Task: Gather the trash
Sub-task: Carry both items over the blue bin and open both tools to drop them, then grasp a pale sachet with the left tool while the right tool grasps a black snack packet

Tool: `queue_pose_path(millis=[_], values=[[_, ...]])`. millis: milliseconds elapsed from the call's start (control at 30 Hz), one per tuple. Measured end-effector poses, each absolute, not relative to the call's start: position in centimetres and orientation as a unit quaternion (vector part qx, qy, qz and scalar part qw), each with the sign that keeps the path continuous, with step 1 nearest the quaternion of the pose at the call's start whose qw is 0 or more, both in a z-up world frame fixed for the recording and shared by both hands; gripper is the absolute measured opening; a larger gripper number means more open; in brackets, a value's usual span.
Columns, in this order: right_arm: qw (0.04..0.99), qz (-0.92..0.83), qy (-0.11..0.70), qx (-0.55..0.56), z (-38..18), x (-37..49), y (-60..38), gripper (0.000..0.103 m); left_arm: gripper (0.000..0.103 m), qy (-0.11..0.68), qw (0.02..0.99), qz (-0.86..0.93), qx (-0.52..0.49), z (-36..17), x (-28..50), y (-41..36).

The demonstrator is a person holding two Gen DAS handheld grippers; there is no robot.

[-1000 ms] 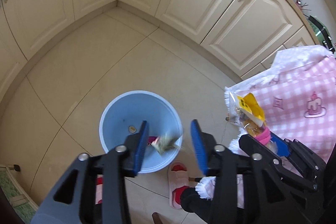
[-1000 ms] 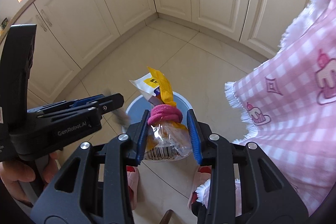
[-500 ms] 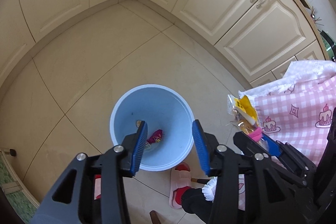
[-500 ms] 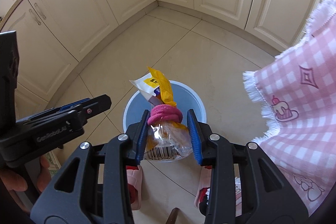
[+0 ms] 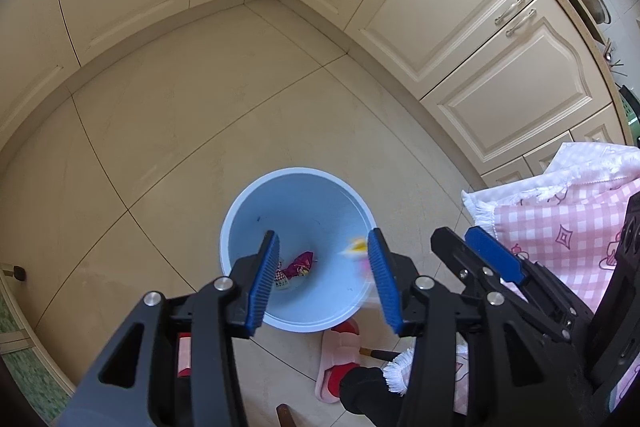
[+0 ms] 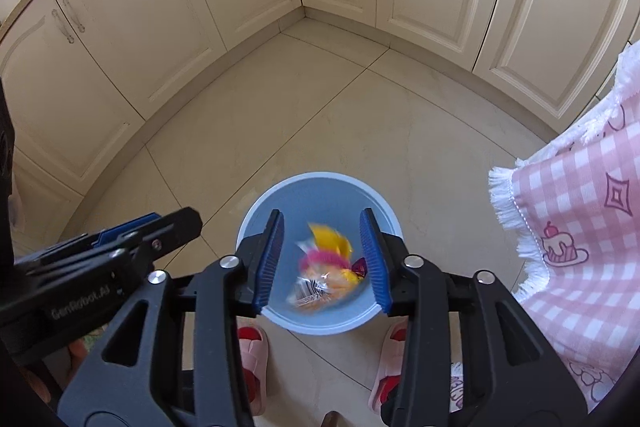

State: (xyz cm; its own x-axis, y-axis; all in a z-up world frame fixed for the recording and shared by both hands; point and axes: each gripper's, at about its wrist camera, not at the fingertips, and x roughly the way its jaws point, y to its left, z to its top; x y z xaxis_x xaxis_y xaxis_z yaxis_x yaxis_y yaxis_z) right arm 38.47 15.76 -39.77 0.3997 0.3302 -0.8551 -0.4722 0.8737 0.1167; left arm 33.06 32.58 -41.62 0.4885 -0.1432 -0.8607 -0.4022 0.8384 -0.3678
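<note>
right gripper (image 6: 323, 259): jaws just opening, released | bag (image 6: 324, 277) falling below them into bin (image 6: 384, 211) | left gripper (image 5: 325, 279): released, empty, over bin

one blue bin (image 6: 320, 187), two wrappers (image 6: 324, 277) (image 5: 298, 265), two slippers (image 6: 252, 347) (image 6: 390, 359).

The left black two-finger gripper with blue ribbed pads (image 5: 323, 277) is pointed steeply downward, its jaws parted with nothing between them. Just to its right, the right black gripper with blue pads (image 6: 322, 259) is angled likewise; its jaws have just been opening, no pad pressing on anything.
</note>
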Motion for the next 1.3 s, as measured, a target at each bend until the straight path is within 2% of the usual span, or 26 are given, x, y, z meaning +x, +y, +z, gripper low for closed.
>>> queue_pose_path(millis=[300, 500, 600, 833, 1000, 1300], values=[[0.839, 0.239, 0.483, -0.078, -38.3, 37.2, 15.0, 0.044, 0.045, 0.494, 0.820, 0.075, -0.278, -41.0, 32.4, 32.1], [0.863, 0.215, 0.446, -0.100, -33.5, 34.7, 12.1, 0.044, 0.045, 0.469, 0.842, 0.071, -0.258, -37.7, 31.0, 29.7], [0.888, 0.189, 0.405, -0.113, -29.0, 32.6, 9.0, 0.044, 0.045, 0.448, 0.857, 0.067, -0.246, -35.1, 30.0, 27.6], [0.933, 0.137, 0.317, -0.098, -19.3, 26.2, 0.1, 0.048, 0.046, 0.389, 0.893, -0.021, -0.225, -26.8, 26.8, 18.7], [0.957, 0.094, 0.268, -0.061, -14.3, 21.3, -8.2, 0.051, 0.052, 0.352, 0.916, -0.096, -0.166, -20.5, 25.1, 9.9], [0.965, -0.019, 0.263, 0.008, -13.3, 18.2, -22.3, 0.055, 0.052, 0.369, 0.905, -0.202, -0.062, -16.6, 24.9, -4.5]])
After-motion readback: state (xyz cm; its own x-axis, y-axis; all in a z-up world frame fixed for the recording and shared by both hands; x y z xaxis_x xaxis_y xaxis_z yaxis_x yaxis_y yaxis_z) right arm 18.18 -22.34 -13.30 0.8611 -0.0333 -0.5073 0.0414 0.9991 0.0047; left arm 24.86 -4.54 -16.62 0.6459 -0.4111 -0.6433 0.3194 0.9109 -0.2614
